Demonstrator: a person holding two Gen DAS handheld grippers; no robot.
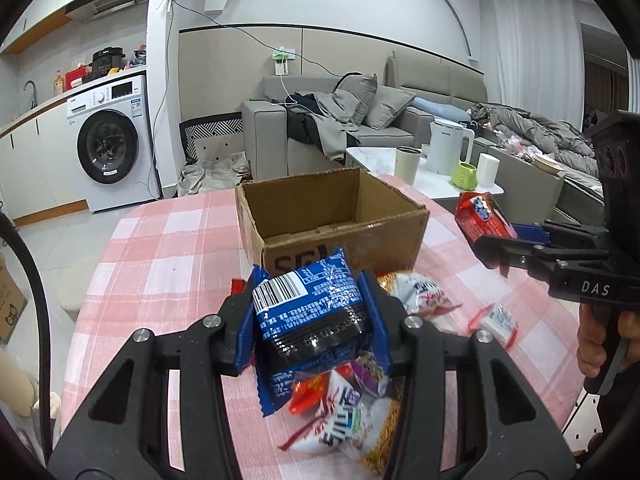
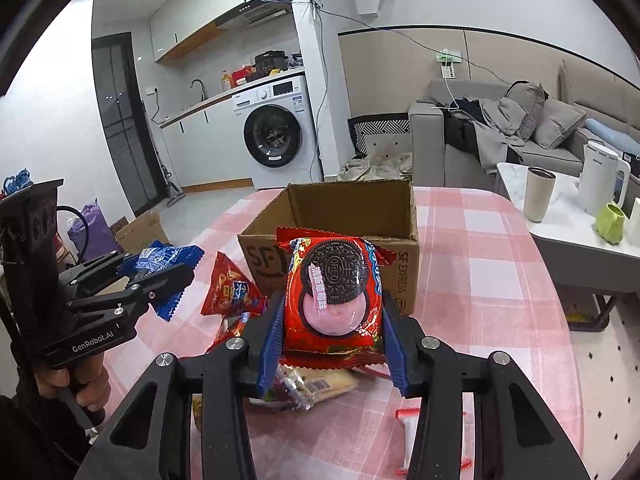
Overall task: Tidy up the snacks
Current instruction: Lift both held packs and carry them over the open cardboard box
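Left wrist view: my left gripper (image 1: 310,312) has its jaws clenched on a blue cookie packet (image 1: 308,312), held above the counter (image 1: 160,240) just short of the open cardboard box (image 1: 344,240), whose visible interior looks empty, so I judge the sorting barely begun. Right wrist view: my right gripper (image 2: 334,316) grips a red Oreo packet (image 2: 334,292) between its jaws, likewise before the box (not yet over the rim), while several loose snack packets (image 1: 344,400) lie on the counter beneath both jaws, left to collect.
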